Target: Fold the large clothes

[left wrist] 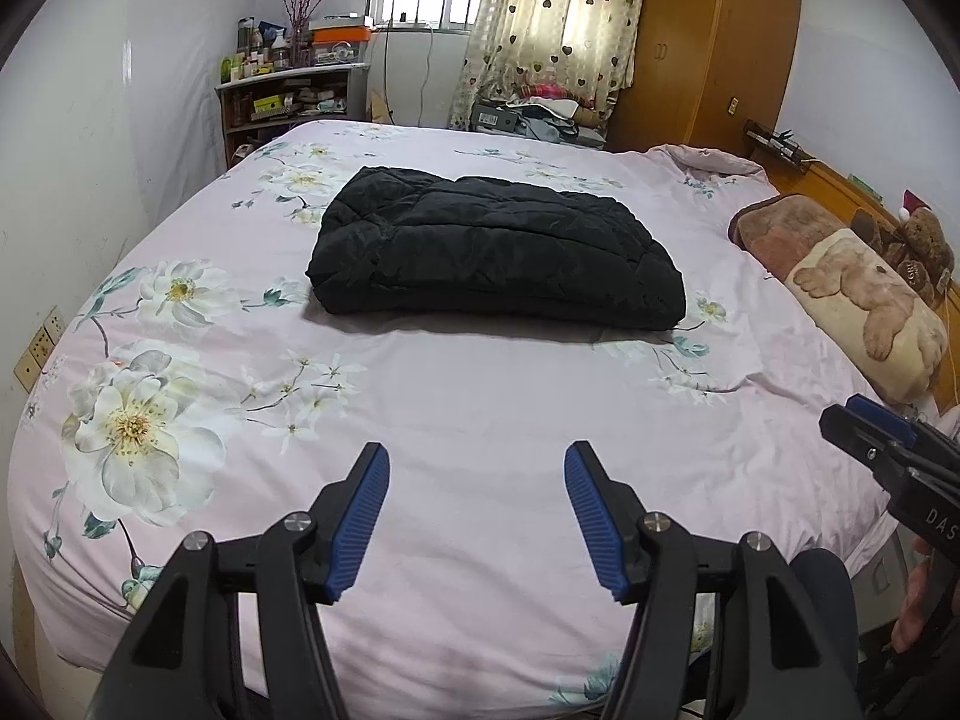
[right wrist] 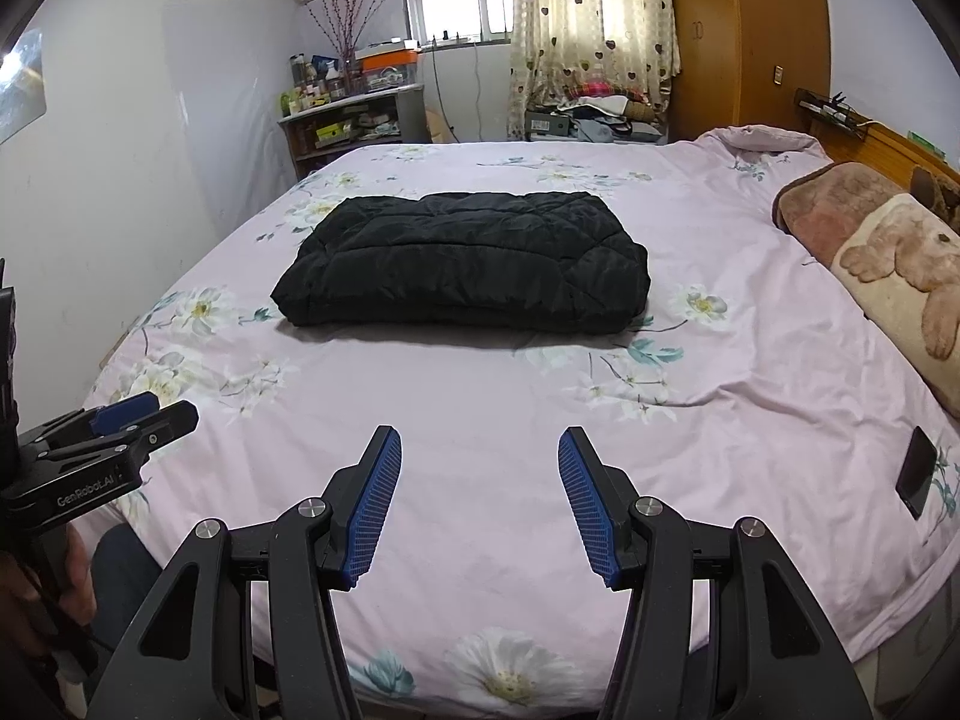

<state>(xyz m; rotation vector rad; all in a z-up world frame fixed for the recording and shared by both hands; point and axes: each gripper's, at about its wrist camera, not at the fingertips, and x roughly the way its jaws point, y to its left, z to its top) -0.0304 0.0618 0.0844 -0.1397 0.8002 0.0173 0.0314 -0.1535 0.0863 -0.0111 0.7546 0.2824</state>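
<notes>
Left wrist view: the black quilted jacket (left wrist: 492, 252) lies folded at twelve o'clock on the floral bedspread (left wrist: 480, 420), well apart from both grippers. The left gripper (left wrist: 477, 516) and right gripper (right wrist: 480, 498) stand apart, empty. Folding looks finished; next calls only for withdrawal. Only the right wrist view shows a black phone (right wrist: 917, 471) at three o'clock.

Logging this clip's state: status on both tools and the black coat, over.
Left tool open, empty. Right tool open, empty. Black coat folded in a bundle mid-bed, clear of both. Nothing in the way.
</notes>
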